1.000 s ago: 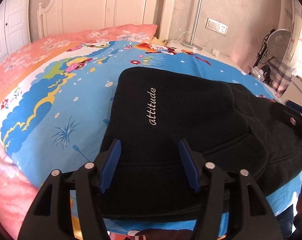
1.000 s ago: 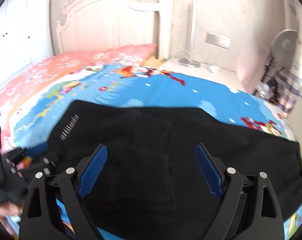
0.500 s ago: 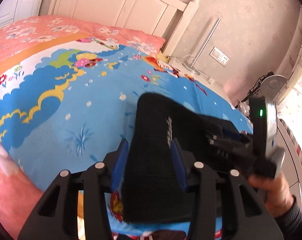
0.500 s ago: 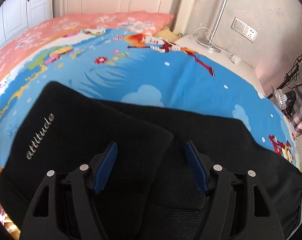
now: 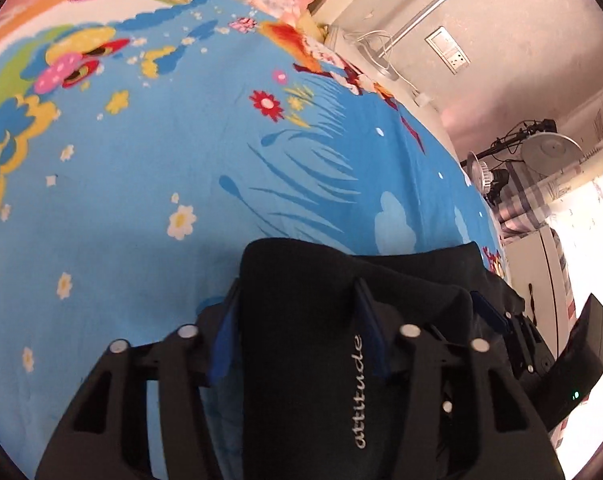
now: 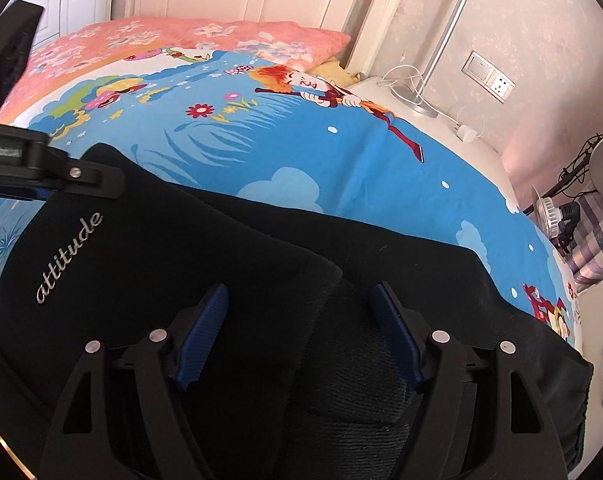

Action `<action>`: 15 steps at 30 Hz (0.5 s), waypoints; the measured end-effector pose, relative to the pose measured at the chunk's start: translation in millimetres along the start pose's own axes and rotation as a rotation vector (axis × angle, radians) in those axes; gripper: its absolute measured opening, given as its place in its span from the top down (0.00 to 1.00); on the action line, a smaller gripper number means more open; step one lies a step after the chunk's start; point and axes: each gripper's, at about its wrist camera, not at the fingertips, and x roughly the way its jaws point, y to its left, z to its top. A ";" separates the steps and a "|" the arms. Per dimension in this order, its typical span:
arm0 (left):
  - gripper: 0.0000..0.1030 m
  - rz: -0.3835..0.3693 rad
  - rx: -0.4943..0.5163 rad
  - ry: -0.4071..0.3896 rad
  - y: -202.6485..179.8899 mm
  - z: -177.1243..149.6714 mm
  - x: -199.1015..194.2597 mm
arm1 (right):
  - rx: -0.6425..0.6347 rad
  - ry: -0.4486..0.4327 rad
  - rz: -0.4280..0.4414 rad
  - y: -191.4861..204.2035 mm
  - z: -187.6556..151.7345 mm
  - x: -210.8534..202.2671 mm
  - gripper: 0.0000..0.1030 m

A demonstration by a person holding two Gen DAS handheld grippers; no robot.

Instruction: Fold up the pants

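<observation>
L gripper [image 5: 297, 324] clamping folded pants [image 5: 301, 360] edge; R gripper [image 6: 301, 332] hovering, jaws apart. Fabric soft, limp, sagging: grip at fold.

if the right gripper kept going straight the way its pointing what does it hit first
Probably the black pants: the right gripper is open, with the folded cloth directly between and ahead of its fingers. Beyond that lies the blue cartoon bedsheet. Depth is unclear; it may already touch the fabric.
</observation>
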 end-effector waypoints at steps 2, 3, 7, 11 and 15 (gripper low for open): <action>0.58 -0.038 -0.052 -0.004 8.4 -0.4 -0.2 | 0.001 -0.002 0.004 -0.3 -0.2 0.6 0.30; 0.59 -0.060 -0.085 -0.008 13.6 -1.2 0.8 | 0.002 -0.001 0.006 -0.3 -0.1 0.7 0.30; 0.60 -0.094 -0.115 -0.025 19.0 -4.6 0.4 | 0.002 -0.002 0.006 -0.5 0.1 1.0 0.30; 0.55 -0.131 -0.146 -0.045 24.7 -7.9 -3.1 | 0.008 0.004 0.007 -1.2 0.2 1.7 0.30; 0.53 -0.175 -0.146 -0.034 30.7 -29.1 -14.5 | 0.020 0.011 0.019 -3.0 -0.5 3.6 0.28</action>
